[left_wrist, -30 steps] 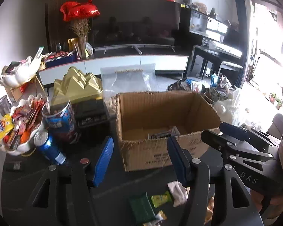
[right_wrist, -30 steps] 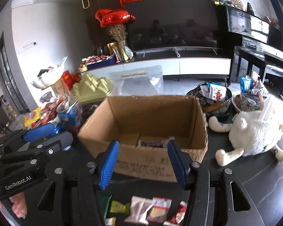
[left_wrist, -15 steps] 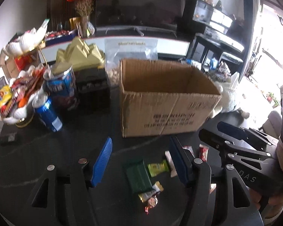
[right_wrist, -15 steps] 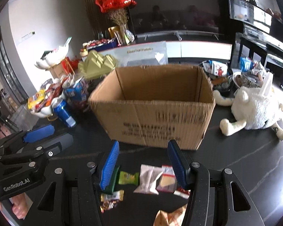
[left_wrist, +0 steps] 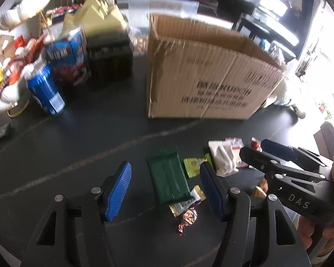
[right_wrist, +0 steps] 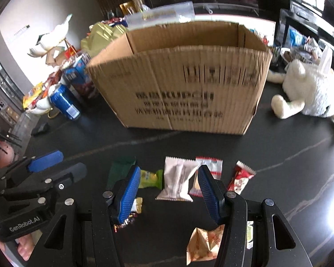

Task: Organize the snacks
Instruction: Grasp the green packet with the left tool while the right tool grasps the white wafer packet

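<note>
An open cardboard box (left_wrist: 207, 77) (right_wrist: 184, 84) stands on the dark table. In front of it lie loose snacks: a dark green bar (left_wrist: 168, 174) (right_wrist: 119, 170), a yellow-green packet (left_wrist: 194, 165) (right_wrist: 150, 179), a white packet (left_wrist: 222, 158) (right_wrist: 178, 181), a red-and-white packet (right_wrist: 208, 171), another red-and-white packet (right_wrist: 240, 178), small gold candies (left_wrist: 188, 209) and an orange-patterned packet (right_wrist: 206, 245). My left gripper (left_wrist: 167, 188) is open and empty above the green bar. My right gripper (right_wrist: 168, 188) is open and empty above the white packet.
A blue can (left_wrist: 45, 90) (right_wrist: 65, 103), a blue snack carton (left_wrist: 66, 56), a black box (left_wrist: 110, 55) and a white dish of sweets (left_wrist: 4, 84) stand at the left. A white plush rabbit (right_wrist: 309, 89) lies right of the box.
Both grippers have dropped and tilted down from over the box toward the snacks on the table in front of it. Both stayed open and empty.
</note>
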Demonstrator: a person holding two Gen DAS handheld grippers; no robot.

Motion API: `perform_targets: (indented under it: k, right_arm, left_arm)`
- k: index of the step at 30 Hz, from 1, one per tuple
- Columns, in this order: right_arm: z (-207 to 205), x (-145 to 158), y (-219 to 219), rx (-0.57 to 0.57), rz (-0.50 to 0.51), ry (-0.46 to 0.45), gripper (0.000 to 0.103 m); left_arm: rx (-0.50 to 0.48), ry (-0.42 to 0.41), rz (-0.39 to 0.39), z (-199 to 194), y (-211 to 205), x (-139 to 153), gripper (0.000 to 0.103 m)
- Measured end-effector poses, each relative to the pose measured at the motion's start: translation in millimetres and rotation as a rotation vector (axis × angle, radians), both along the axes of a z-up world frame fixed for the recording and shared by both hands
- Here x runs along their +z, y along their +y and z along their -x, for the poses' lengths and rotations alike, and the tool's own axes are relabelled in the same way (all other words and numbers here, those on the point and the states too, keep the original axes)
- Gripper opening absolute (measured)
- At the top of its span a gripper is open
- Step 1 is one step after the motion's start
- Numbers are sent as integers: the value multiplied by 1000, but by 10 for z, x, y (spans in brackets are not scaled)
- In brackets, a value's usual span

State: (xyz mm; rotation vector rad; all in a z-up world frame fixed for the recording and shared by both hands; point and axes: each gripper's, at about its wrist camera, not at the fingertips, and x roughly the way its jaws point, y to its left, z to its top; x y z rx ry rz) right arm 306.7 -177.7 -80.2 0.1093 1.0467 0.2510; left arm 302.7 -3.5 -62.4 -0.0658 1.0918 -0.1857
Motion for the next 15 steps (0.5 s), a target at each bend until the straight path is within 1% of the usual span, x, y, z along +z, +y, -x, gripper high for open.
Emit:
perform_targets:
  k: [4,9,15]
  right_arm:
    - [-30,-126,-1,1,-5,43,55]
    - [-69,-289,-10,-3,-26,102,55]
    - [-123,-425,-26,-22,-40,140,55]
  left_arm:
    - [-1,64,1,-54,-17,-184,66]
    - [4,124,11,-108,-46,-363,66]
    - [23,160,15,-172,-54,-481,68]
